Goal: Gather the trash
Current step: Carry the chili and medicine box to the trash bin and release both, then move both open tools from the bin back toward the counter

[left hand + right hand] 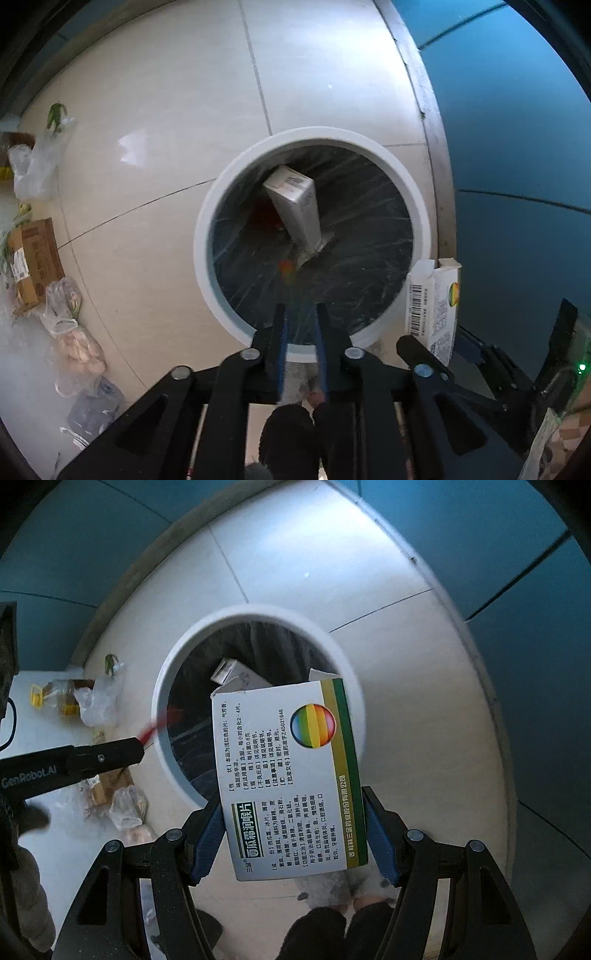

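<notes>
Your right tongs (295, 834) clamped the medicine box (291, 775) above the white bin (162, 738). Your left tongs (300, 314) stood slightly apart, empty, over its rim; a blurred red scrap (162, 723) just off their tips.

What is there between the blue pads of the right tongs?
A white medicine box with a rainbow circle sits between the right tongs, both pads pressing its sides, above the white bin. The right wrist view shows it.

Bin (201, 236) on floor (155, 122), carton (295, 206) inside, bags (40, 162) left, wall (517, 129) right
</notes>
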`<state>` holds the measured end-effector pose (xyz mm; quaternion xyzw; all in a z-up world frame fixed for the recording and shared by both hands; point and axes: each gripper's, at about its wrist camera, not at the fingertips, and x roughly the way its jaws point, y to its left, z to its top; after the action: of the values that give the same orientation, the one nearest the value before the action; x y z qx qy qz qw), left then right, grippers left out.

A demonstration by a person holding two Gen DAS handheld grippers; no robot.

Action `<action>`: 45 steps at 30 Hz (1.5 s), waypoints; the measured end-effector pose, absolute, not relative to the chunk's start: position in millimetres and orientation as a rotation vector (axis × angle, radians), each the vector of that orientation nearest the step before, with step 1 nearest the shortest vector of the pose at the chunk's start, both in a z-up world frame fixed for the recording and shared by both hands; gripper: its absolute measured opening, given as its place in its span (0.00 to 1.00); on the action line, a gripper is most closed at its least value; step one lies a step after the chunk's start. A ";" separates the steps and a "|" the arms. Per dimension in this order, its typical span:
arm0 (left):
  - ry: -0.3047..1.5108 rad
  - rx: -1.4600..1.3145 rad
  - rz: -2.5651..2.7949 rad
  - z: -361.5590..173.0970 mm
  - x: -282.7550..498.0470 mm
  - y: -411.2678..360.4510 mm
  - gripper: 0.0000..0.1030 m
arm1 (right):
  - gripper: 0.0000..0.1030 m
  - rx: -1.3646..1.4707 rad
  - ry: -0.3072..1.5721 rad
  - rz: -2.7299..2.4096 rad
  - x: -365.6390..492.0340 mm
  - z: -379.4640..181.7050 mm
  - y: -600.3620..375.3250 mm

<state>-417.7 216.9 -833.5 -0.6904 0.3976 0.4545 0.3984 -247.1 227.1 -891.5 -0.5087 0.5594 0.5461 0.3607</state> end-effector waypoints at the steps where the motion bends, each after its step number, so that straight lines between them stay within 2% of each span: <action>1: 1.008 -1.732 1.168 -831.2 -420.2 215.8 0.48 | 0.70 -1.319 1.451 1.411 -249.2 -898.6 227.2; 2: 1.022 -1.717 1.200 -829.5 -423.9 214.2 0.63 | 0.70 -1.332 1.455 1.421 -252.8 -904.1 227.1; 3: 1.025 -1.697 1.236 -826.3 -428.2 212.5 0.84 | 0.74 -1.338 1.453 1.432 -255.6 -908.9 225.9; 4: 1.027 -1.681 1.255 -824.9 -430.4 211.0 0.86 | 0.91 -1.346 1.444 1.435 -258.2 -911.5 226.5; 5: 1.042 -1.661 1.287 -820.4 -433.8 209.0 0.86 | 0.97 -1.361 1.423 1.436 -260.8 -912.3 226.3; 8: 1.104 -1.584 1.373 -807.4 -440.5 204.1 0.99 | 0.99 -1.367 1.384 1.448 -268.4 -909.0 226.3; 17: 1.137 -1.422 1.538 -753.2 -442.3 189.2 1.00 | 1.00 -1.363 1.247 1.415 -260.9 -863.2 228.1; 27: 1.101 -1.410 1.576 -665.6 -431.2 159.2 1.00 | 1.00 -1.345 1.171 1.437 -250.1 -767.5 216.8; 33: 1.062 -1.373 1.589 -587.0 -427.2 140.3 1.00 | 1.00 -1.322 1.141 1.467 -241.3 -680.9 199.9; 45: 0.998 -1.271 1.562 -424.6 -403.6 89.6 1.00 | 1.00 -1.229 1.047 1.528 -214.4 -469.7 150.1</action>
<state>-403.6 89.6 -424.6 -0.5100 0.4003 0.6267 0.4323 -214.4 150.1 -469.7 -0.4957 0.4221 0.6160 0.4434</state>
